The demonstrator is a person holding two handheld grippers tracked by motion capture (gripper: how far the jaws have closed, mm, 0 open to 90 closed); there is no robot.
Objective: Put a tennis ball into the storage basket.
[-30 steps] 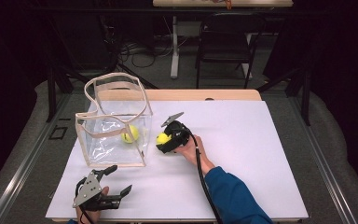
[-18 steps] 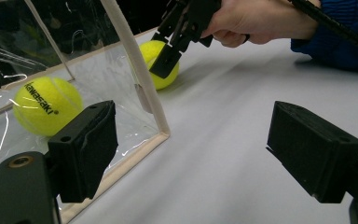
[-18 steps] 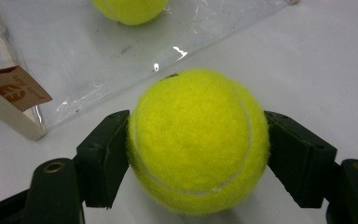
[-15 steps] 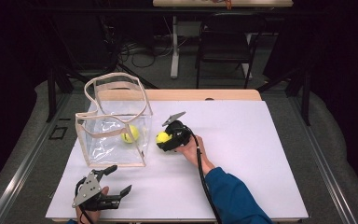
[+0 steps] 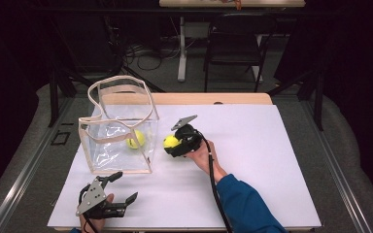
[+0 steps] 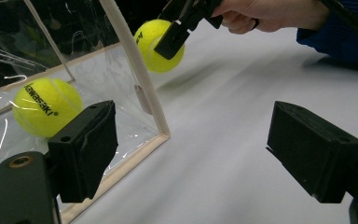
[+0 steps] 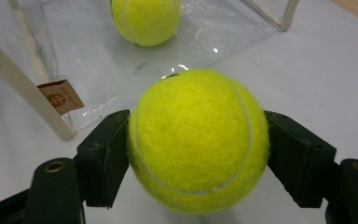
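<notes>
Right tongs [image 5: 175, 144]: your jaws clamp a tennis ball [image 7: 198, 140], just beside the clear bag [image 5: 119, 127].
Left tongs [image 5: 121, 187]: gaping wide, empty, in front of the bag.
Second ball [image 5: 136, 139]: inside the bag.

Bag mouth: clear tote bag [image 5: 119, 131] open upward, handles [image 5: 121, 90] arching above it.
Right of bag: held tennis ball [image 5: 171, 141] just beside wall.
Table front [image 5: 184, 194]: open between grippers.
</notes>
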